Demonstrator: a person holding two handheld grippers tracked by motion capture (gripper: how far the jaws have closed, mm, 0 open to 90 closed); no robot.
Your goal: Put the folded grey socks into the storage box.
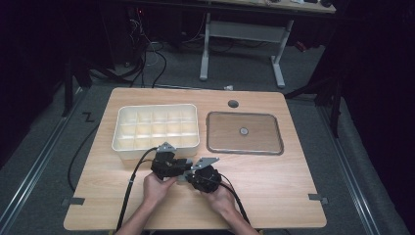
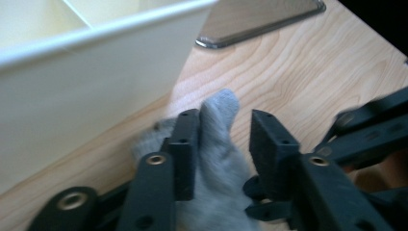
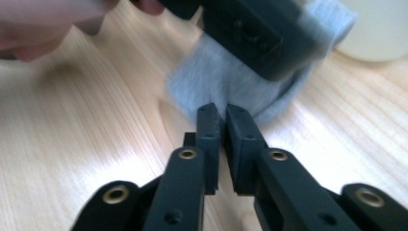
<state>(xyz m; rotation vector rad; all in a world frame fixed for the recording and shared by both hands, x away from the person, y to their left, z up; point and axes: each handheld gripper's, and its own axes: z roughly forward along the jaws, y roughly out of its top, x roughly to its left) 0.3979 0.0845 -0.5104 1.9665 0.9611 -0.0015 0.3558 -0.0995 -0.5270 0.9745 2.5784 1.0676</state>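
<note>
A small grey cloth (image 2: 216, 144), soft like a sock, lies on the wooden table just in front of the cream compartment box (image 1: 156, 148). My left gripper (image 2: 223, 132) stands open around it. Its left pad (image 2: 185, 144) rests against the cloth and the other jaw stands apart from it. My right gripper (image 3: 222, 115) comes in from the opposite side, its jaws nearly together and pinched on the near edge of the grey cloth (image 3: 216, 82). From above, both grippers, left (image 1: 182, 167) and right (image 1: 188, 176), meet tip to tip at the front middle of the table.
The cream box wall (image 2: 86, 96) rises close on the left gripper's left. A shallow metal tray (image 1: 244, 150) with a small round piece (image 1: 243, 131) in it sits at the right rear. Bare wood (image 1: 284, 191) lies to the right and in front of the person's hands.
</note>
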